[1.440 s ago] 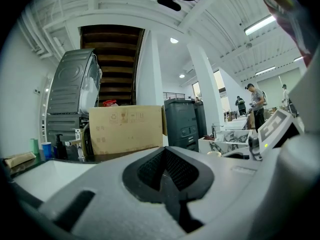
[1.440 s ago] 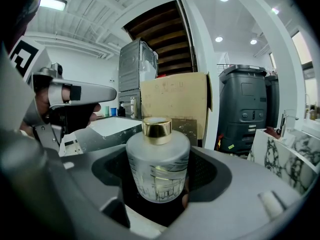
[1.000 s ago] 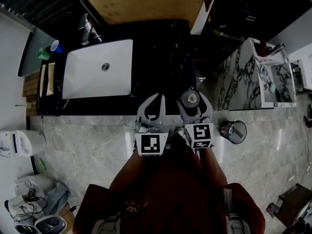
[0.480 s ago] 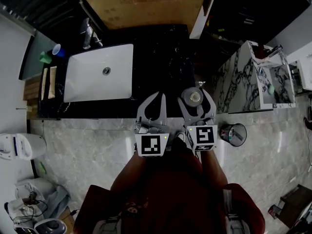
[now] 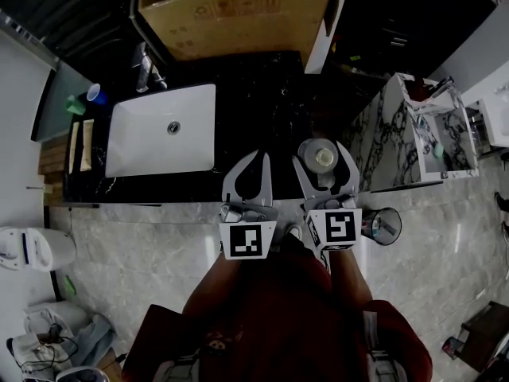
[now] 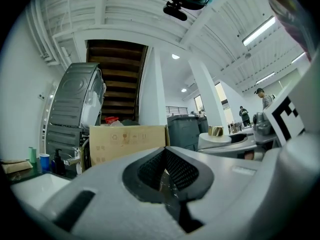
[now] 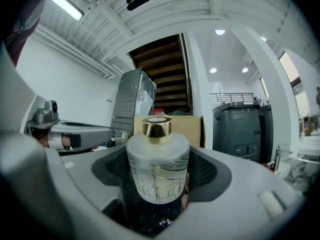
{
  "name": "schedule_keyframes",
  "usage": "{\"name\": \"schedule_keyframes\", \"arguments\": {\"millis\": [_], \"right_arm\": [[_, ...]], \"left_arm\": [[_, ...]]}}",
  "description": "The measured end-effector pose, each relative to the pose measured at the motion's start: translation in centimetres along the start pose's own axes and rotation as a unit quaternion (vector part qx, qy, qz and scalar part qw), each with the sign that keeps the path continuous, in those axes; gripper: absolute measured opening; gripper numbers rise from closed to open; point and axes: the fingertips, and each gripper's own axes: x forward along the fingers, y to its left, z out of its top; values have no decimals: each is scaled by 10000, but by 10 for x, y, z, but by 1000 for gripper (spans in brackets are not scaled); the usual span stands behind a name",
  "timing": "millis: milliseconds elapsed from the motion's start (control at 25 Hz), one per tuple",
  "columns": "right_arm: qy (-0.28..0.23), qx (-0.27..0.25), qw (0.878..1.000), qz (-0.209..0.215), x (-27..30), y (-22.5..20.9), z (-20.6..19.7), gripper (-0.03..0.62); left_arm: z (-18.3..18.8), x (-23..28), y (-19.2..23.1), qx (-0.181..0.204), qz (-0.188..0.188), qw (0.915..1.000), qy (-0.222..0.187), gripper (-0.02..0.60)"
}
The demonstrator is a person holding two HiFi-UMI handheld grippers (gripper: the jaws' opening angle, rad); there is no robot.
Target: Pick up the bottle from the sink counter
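Note:
A frosted glass bottle [image 5: 322, 158] with a gold cap stands upright between the jaws of my right gripper [image 5: 321, 153], held above the front right part of the black sink counter [image 5: 262, 94]. In the right gripper view the bottle [image 7: 157, 171] fills the middle and both pads of the right gripper [image 7: 157, 159] press on its sides. My left gripper [image 5: 260, 157] hovers just left of it, level with it, its tips together with nothing between them. The left gripper view shows the left gripper [image 6: 164, 160] with its ribbed pads meeting.
A white sink [image 5: 147, 138] with a faucet [image 5: 143, 54] sits in the counter's left half. A cardboard box [image 5: 238, 10] stands behind the counter, a blue cup [image 5: 95, 95] at far left. A marble-patterned block [image 5: 398, 142] and a small bin [image 5: 382, 224] are to the right.
Both grippers have risen toward the head camera, the right one more. The bottle has gone up with the right gripper. The jaws look the same.

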Motion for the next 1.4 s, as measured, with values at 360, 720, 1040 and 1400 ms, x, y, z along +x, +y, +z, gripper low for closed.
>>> {"name": "schedule_keyframes", "arguments": {"millis": [360, 720, 1040, 1400], "right_arm": [[-611, -289, 9977, -96, -1, -7, 58, 333], [-998, -531, 9935, -154, -3, -10, 96, 333], [-1430, -633, 9874, -262, -6, -15, 133, 333], [-1886, -765, 9786, -311, -14, -11, 172, 333]], "left_arm": [[38, 9, 2, -64, 37, 9991, -417, 3], [75, 17, 4, -4, 83, 9969, -786, 3], [106, 24, 3, 187, 118, 9937, -1095, 3], [135, 24, 6, 178, 184, 9892, -1446, 3]]}}
